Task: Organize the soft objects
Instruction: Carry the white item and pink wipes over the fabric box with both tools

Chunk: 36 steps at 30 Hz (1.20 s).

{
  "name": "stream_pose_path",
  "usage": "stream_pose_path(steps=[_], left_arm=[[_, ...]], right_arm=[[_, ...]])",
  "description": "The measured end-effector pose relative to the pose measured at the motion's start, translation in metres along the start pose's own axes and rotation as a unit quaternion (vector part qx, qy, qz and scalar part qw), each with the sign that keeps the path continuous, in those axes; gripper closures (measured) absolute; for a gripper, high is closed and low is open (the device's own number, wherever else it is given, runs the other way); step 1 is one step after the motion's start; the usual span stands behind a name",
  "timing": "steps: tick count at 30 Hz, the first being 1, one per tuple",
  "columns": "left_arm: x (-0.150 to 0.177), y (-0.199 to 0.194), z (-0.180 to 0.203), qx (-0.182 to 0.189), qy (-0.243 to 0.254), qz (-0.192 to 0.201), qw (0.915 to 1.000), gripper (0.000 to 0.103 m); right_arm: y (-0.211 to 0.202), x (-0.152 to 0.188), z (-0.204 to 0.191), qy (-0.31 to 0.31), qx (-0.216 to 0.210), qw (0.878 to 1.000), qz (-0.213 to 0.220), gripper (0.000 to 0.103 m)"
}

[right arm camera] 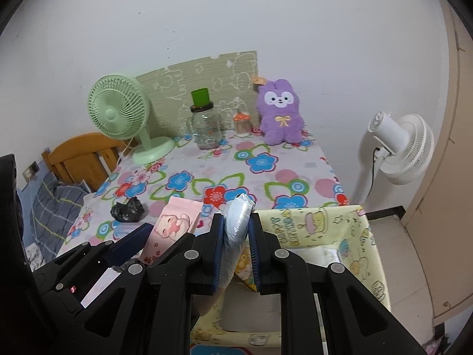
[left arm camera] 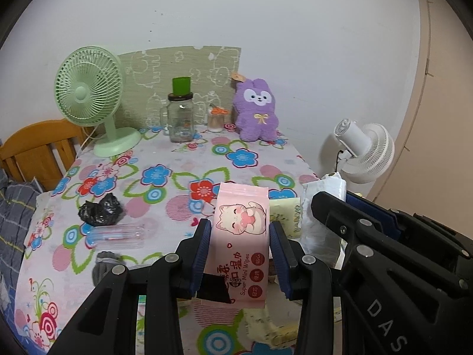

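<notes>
Left tool grips one wipes pack; right tool one plastic packet.

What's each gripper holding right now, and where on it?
The left gripper clamps a pink wipes pack across its two long sides, near the middle. The right gripper pinches a white plastic packet by its upper end.

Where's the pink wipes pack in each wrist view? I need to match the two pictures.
Left wrist view: pink wipes pack stands low in the centre, clamped between the left gripper fingers.
Right wrist view: same pack sits lower left, beside the right gripper, which is shut on a white plastic packet.
Shared landmark: purple plush rabbit against the back wall.
</notes>
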<state>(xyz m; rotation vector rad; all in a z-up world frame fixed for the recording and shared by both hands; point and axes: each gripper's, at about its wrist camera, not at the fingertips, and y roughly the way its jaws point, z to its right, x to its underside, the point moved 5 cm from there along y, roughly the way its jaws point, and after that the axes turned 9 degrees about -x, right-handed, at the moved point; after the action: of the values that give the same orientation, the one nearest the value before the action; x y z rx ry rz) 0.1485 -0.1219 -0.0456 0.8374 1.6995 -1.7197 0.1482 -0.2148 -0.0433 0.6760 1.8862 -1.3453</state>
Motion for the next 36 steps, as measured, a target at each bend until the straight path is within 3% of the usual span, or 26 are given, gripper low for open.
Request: stream_pose_path(steps=[25,36], left_arm=[[0.011,0.028,0.056,0.044,0.019,-0.032,0.9983,0.062],[0.022,0.051,0.073,0.036,0.038,-0.052,0.9973,0.061]], right_arm=[[0.0,0.013,0.061,0.034,0.048,0.998,-0.011,0.083],[0.015,0.028,0.086,0.054,0.059,0.996,-0.039,0.083]])
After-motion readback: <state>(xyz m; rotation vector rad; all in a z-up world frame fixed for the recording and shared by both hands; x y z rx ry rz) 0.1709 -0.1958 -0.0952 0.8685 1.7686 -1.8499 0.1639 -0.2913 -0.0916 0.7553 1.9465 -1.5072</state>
